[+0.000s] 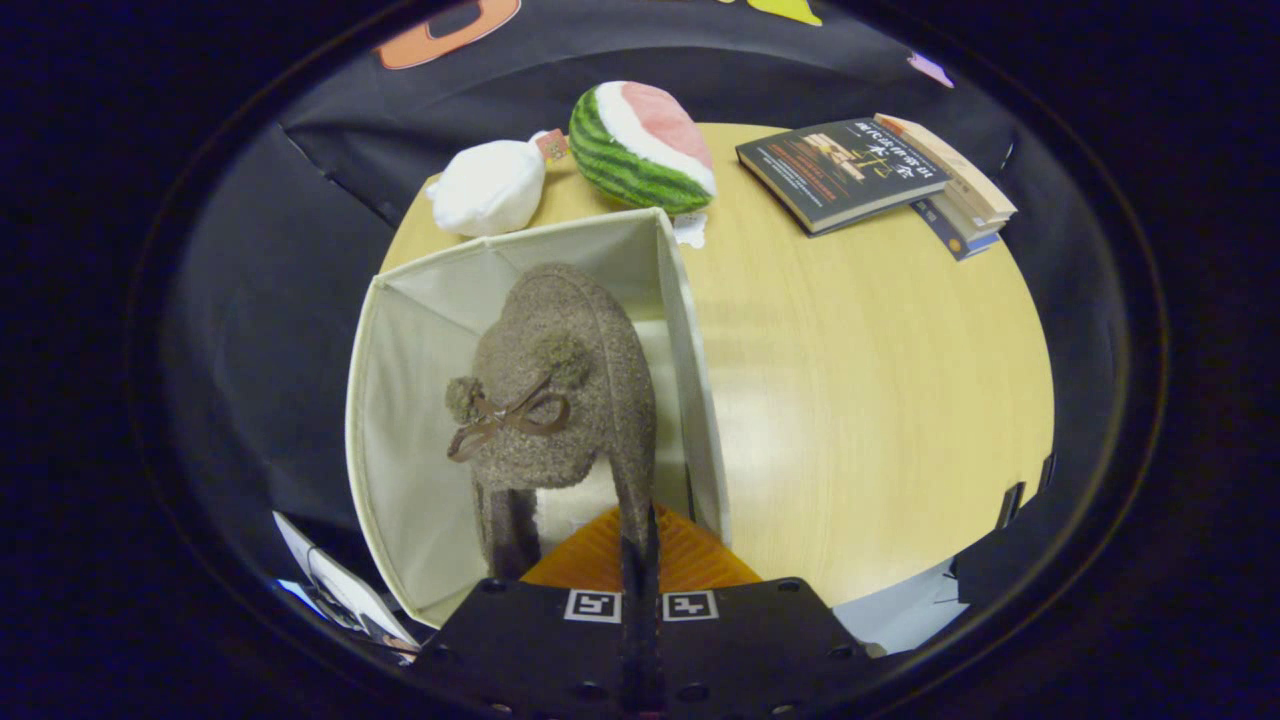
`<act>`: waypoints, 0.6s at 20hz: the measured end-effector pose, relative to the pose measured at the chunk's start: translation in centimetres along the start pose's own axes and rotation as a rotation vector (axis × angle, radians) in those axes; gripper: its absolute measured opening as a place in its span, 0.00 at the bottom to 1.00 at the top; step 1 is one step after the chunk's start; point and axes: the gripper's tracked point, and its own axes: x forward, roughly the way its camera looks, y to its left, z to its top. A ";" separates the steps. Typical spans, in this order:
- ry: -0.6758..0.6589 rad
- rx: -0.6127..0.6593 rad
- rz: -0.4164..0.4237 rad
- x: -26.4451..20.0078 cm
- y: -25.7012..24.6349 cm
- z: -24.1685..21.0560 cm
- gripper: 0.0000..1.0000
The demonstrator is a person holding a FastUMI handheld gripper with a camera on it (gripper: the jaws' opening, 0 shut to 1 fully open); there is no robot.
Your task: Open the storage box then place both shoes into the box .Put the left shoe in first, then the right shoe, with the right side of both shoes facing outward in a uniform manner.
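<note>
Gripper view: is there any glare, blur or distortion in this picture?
In the gripper view, a soft glare patch lies on the bare table; the fisheye bends the storage box walls and the table rim; the shoe, pinched in the hand-held gripper, looks sharp, as do the books.

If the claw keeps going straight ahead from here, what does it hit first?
The claw is shut on the brown shoe, held over the open storage box. Straight on, the shoe's toe would likely meet the box's inside, its floor or far wall; depth is unclear.
</note>
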 end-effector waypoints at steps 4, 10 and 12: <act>-0.007 0.005 -0.088 1.9 -0.1 0.3 0.01; -0.013 0.008 -0.171 2.9 -0.1 0.6 0.06; -0.029 0.000 -0.152 2.3 0.4 0.9 0.12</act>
